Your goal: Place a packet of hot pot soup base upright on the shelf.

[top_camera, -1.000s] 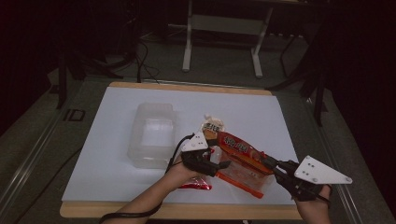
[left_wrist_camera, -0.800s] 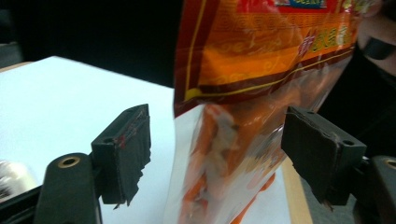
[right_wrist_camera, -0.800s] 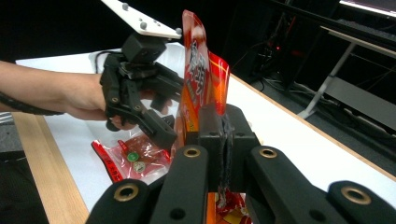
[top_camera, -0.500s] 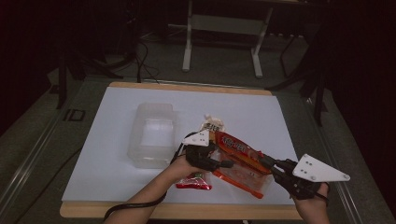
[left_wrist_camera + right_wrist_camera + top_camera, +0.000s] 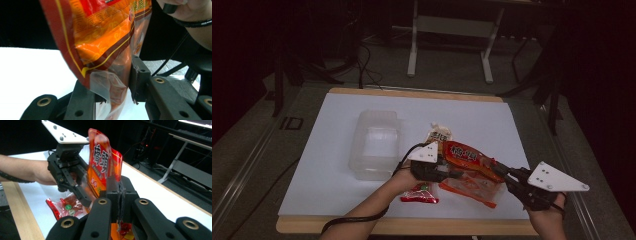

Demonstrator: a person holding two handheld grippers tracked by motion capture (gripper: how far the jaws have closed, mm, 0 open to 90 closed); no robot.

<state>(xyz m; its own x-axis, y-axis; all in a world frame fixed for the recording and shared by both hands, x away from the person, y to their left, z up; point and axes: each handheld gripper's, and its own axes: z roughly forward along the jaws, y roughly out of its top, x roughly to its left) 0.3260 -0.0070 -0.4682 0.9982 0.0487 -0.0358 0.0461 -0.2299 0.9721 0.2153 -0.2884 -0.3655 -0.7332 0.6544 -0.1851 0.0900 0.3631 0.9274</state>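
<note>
A glossy red and orange plastic snack bag with a clear lower part (image 5: 469,165) is held off the white table (image 5: 332,115) between the two grippers, at about five o'clock from the middle of the table in the high view. The right gripper (image 5: 507,172), carried by the hand at the four o'clock corner, is clamped shut on the bag's right end; in the right gripper view its jaws are pressed together on the bag's edge (image 5: 103,170), which stands up from them towards twelve o'clock. The left gripper (image 5: 452,172) is set at the bag's left end. Its jaws have just been closing, and in the left gripper view the bag's clear lower part (image 5: 110,85) is seen hanging between them, lying against the right jaw; whether both pads press on it cannot be told.

A small red sachet with green spots (image 5: 419,194) is laid flat on the table at six o'clock from the left gripper, just under the left hand (image 5: 399,180). A small pale packet with dark lettering (image 5: 439,134) is found at twelve o'clock from the bag, just beside it. A clear rectangular plastic container (image 5: 374,145) is stood at nine o'clock from the bag, near the left gripper
</note>
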